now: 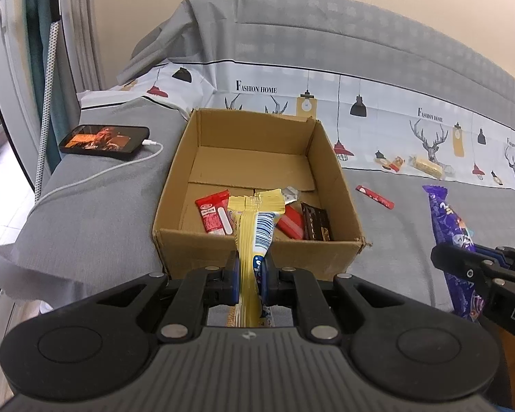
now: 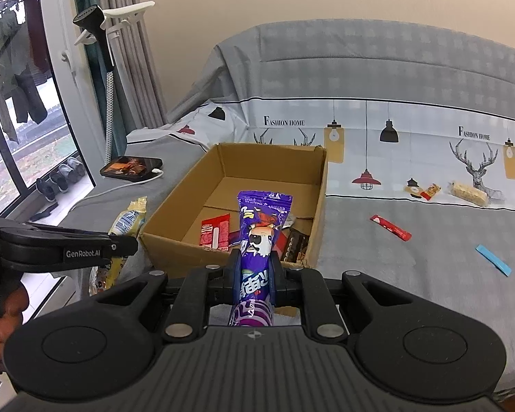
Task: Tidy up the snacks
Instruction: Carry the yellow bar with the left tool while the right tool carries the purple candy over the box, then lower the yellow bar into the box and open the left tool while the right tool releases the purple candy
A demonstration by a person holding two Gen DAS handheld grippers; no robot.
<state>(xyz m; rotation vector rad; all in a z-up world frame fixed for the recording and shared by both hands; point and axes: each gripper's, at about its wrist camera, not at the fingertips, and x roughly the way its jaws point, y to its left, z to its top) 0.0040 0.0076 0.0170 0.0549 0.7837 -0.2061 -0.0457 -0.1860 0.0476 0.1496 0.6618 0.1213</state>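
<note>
An open cardboard box stands on the grey sofa cover. It holds several snacks: a red packet, a red bar and a dark chocolate bar. My left gripper is shut on a yellow snack packet, held just before the box's near wall. My right gripper is shut on a purple snack packet, held at the box's near right corner.
Loose snacks lie on the sofa to the right: a red stick, a blue strip, a pale wrapped bar and a small orange packet. A phone on a white cable lies left of the box.
</note>
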